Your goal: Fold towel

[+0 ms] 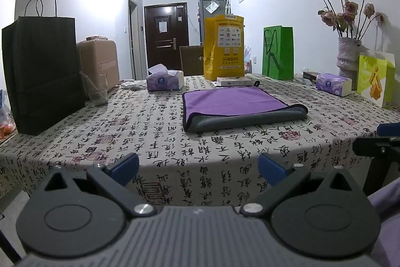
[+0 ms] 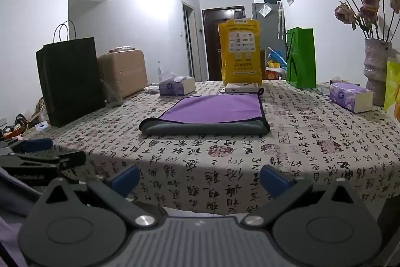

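Purple towel, underside layers hidden

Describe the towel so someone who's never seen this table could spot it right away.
Start at the table with the calligraphy-print cloth, then find the tall yellow bag standing at its far edge. The towel lies flat just in front of it, mid-table. It is the only cloth there: purple on top, its grey underside rolled up along the near edge.
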Available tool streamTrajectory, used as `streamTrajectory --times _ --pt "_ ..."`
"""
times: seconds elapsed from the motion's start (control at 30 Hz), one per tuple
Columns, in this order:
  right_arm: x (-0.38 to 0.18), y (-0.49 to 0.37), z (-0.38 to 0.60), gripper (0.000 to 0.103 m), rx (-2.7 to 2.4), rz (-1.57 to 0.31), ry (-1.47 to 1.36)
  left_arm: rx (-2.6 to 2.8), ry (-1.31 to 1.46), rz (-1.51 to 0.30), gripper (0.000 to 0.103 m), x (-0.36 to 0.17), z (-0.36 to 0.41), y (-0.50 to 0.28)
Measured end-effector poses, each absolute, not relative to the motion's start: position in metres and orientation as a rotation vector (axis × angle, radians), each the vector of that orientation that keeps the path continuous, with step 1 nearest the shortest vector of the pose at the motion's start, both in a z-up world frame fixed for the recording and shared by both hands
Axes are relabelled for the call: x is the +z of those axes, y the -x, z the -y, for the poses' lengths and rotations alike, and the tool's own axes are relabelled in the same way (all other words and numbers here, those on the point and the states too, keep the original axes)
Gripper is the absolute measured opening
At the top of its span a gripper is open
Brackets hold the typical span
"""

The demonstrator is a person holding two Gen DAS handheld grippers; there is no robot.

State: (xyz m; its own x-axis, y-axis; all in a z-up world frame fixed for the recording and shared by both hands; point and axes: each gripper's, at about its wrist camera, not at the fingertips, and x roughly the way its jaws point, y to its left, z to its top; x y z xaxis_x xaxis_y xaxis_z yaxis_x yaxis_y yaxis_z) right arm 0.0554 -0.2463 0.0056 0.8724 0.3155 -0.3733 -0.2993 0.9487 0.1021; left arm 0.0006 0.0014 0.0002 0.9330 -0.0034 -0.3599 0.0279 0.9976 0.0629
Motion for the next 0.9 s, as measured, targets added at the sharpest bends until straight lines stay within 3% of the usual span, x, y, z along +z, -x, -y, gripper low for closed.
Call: streamTrajectory --times 0.9 --pt "0.0041 -0.0592 0.2424 0.103 0.324 -0.404 -0.038 -0.019 -0.077 -0.353 0.103 0.0026 0.0021 0.0019"
